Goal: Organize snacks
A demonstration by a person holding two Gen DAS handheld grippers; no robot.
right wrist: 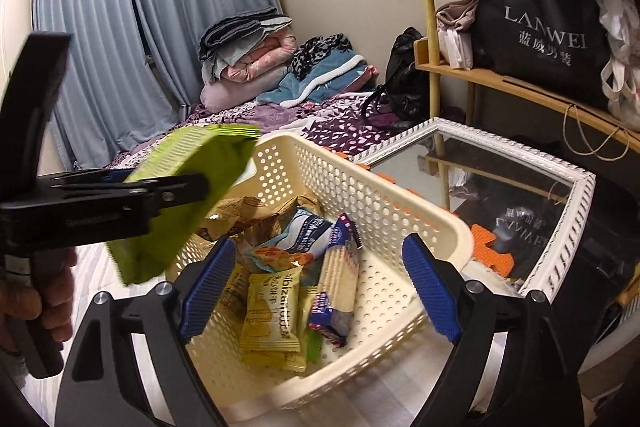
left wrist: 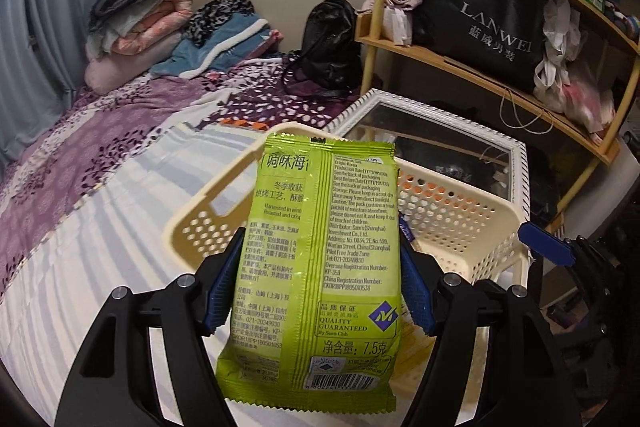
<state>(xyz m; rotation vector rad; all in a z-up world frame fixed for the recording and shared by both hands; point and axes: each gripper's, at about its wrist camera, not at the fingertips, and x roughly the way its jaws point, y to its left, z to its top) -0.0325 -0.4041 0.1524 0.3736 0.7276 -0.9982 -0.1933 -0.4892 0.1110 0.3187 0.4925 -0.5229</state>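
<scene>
Bed [left wrist: 100,187] fills the left of the scene, striped and purple-patterned cover, broad bare stretch of it left of the basket. Wooden shelf unit [left wrist: 500,79] stands at right, with a white-framed mirror [left wrist: 440,143] lying between it and the bed; the mirror's frame runs close along the basket's far side.

Cream perforated basket [right wrist: 380,195] sits on the bed at its right edge. Its floor is part covered: yellow biscuit packet [right wrist: 272,315], long wafer pack [right wrist: 340,267], a few more wrappers toward the far left corner. The near right part of the basket floor is bare.

Left gripper [left wrist: 320,287]: blue pads pressed on both sides of the green seaweed packet [left wrist: 324,247], held upright over the basket's near left rim.

Right gripper [right wrist: 316,291]: jaws spread wide, nothing between them, poised over the basket's near rim.
</scene>
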